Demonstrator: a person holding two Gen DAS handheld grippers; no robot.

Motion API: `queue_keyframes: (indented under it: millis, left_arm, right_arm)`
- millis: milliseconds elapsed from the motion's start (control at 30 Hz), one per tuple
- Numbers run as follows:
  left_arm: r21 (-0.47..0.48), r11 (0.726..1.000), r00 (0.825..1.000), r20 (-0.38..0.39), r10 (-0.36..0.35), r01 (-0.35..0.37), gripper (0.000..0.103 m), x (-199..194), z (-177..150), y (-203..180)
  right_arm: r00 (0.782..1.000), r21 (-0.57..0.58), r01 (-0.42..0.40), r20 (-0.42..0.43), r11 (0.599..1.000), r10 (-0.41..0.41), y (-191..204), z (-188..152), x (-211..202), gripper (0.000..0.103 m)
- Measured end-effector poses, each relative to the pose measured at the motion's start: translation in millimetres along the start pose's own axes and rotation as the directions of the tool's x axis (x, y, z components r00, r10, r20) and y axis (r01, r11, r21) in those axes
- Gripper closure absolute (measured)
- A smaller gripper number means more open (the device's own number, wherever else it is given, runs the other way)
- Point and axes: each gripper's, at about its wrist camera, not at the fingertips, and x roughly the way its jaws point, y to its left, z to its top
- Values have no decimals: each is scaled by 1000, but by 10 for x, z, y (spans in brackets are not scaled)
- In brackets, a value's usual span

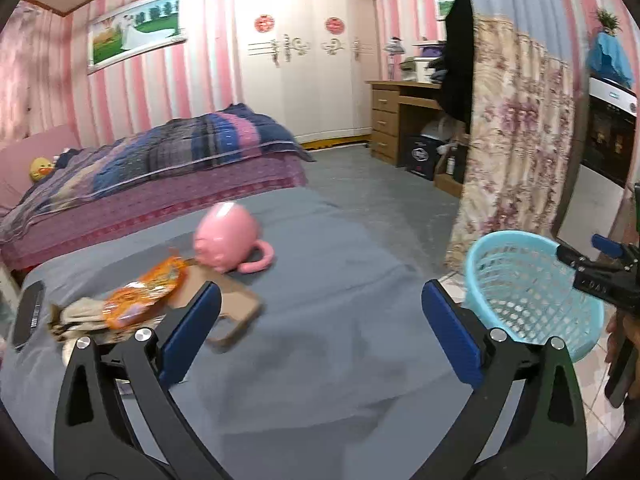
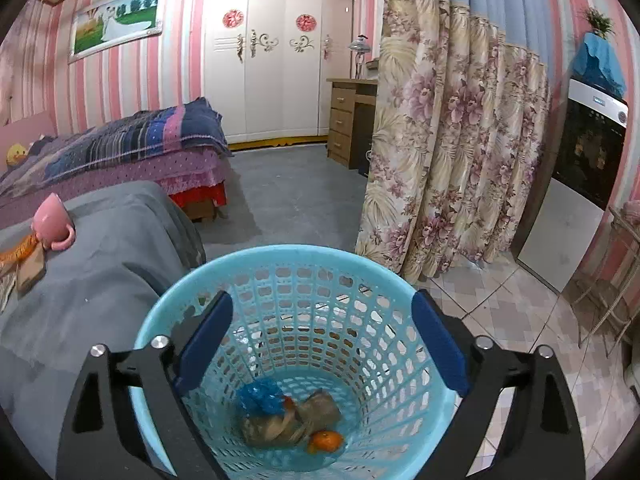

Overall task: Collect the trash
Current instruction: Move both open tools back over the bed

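Note:
My left gripper (image 1: 320,304) is open and empty above the grey cloth-covered table (image 1: 320,360). To its left lie an orange snack wrapper (image 1: 146,296) and crumpled pale paper (image 1: 76,316), with a brown card piece (image 1: 232,316) by the left finger. My right gripper (image 2: 322,316) is open and empty, directly over the light blue basket (image 2: 168,320). In the basket lie a blue crumpled bag (image 2: 260,396), brownish wrappers (image 2: 296,420) and an orange peel (image 2: 326,440). The basket also shows in the left wrist view (image 1: 532,288), right of the table.
A pink mug (image 1: 226,238) lies upturned on the table behind the wrapper. A black phone (image 1: 28,312) lies at the table's left edge. A bed (image 1: 160,168) stands behind, a floral curtain (image 2: 448,152) to the right, a tiled floor (image 2: 520,320) beneath.

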Motion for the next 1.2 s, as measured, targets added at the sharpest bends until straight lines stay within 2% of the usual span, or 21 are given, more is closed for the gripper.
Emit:
queue_keyframes:
  millis: [100,200,400,633,833,1033,1133,1200]
  left_arm:
    - [-10,999,999,4,47,-47,6,-102,-37,243]
    - [-63,995,997,-4,72,-72,6,-189,-78,573]
    - [-128,983,991,-29,128,-130,6,-272,-186,1095]
    - [-149,970,982,-35,187,-190,6,-351,-288,1528]
    - [-191,955,973,-76,216,-227,6,-283,-415,1925]
    - [-238,937,966,-106,236,-255,6,-211,-524,2265]
    - [-251,932,963,-126,238,-263,6,-164,-604,2390]
    - [-238,930,958,-135,254,-280,6,-123,-645,2445]
  right_arm:
    - [1000,-14,5,9,1000,-5,160,44,-48,7]
    - [1000,-27,-14,27,1000,15,397,110,-133,6]
    - [992,-84,-102,61,991,107,1065,233,-364,5]
    - [969,-121,-233,54,965,241,1907,289,-530,5]
    - [943,-158,-322,27,933,330,2594,251,-558,5]
    - [935,-139,-350,7,927,354,2900,170,-469,4]
    - [944,-167,-325,-2,931,329,2953,57,-378,4]
    - [942,-156,-334,-33,930,333,2965,37,-297,4]
